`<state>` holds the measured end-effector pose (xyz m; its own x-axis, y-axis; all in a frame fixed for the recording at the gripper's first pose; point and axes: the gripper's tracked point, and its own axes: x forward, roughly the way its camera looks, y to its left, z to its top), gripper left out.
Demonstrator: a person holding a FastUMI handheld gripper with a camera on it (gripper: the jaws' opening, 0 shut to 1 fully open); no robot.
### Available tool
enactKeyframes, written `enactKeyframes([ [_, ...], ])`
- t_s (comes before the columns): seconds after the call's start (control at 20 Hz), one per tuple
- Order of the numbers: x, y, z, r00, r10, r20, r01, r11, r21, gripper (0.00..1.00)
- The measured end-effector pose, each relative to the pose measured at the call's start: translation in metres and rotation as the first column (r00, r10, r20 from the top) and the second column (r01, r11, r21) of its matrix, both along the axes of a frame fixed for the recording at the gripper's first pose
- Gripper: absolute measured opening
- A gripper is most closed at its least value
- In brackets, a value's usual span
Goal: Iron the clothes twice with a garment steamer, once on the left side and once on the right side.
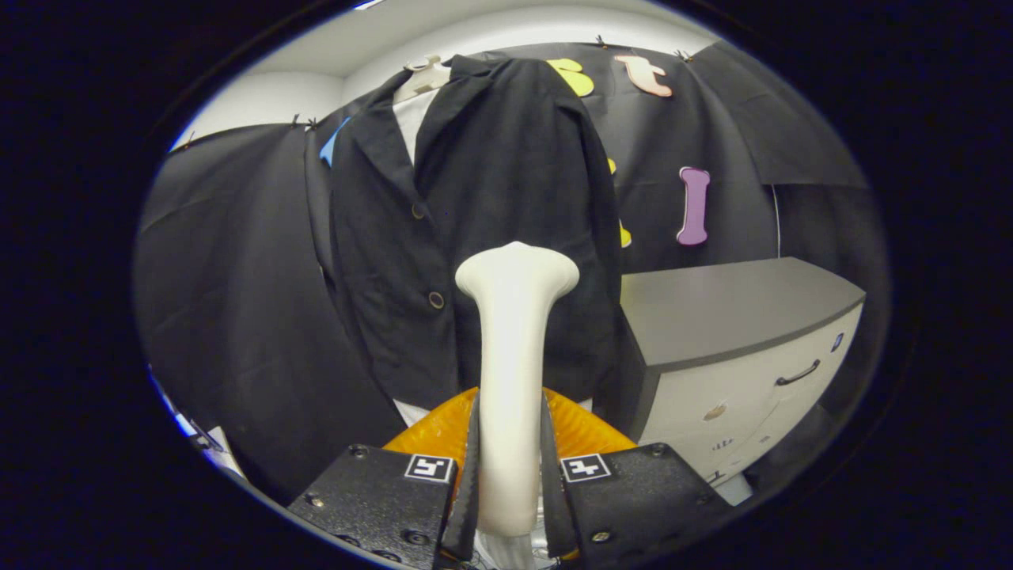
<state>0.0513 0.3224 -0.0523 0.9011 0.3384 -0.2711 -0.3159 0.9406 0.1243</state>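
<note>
A black buttoned jacket (pixel 475 206) hangs on a pale mannequin torso (pixel 423 77), straight ahead of the fingers. My gripper (pixel 510 467) is shut on the white garment steamer (pixel 514 356), both fingers pressing on its handle. The steamer stands upright between the fingers, its flared head (pixel 517 269) level with the jacket's lower front, right of the lower button (pixel 436 299). Whether the head touches the cloth I cannot tell. An orange translucent part (pixel 578 431) of the steamer shows behind the handle at the fingers.
A low cabinet (pixel 736 317) with a grey top and white drawers stands just right of the jacket. Black cloth walls close in behind and to the left. A white shirt hem (pixel 411 412) peeks out under the jacket.
</note>
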Motion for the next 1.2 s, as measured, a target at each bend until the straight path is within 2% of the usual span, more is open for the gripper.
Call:
enactKeyframes([
  [0.4, 0.004, -0.004, -0.071, 0.992, -0.022, -0.126, 0.015, 0.998, -0.055, 0.36],
  [0.8, 0.006, 0.005, -0.125, 0.977, -0.012, -0.212, -0.002, 0.998, -0.066, 0.36],
  [1.05, 0.004, 0.005, -0.119, 0.979, -0.002, -0.204, -0.010, 0.998, -0.056, 0.36],
  [1.2, -0.005, 0.013, -0.086, 0.989, 0.016, -0.150, -0.021, 0.999, -0.029, 0.36],
])
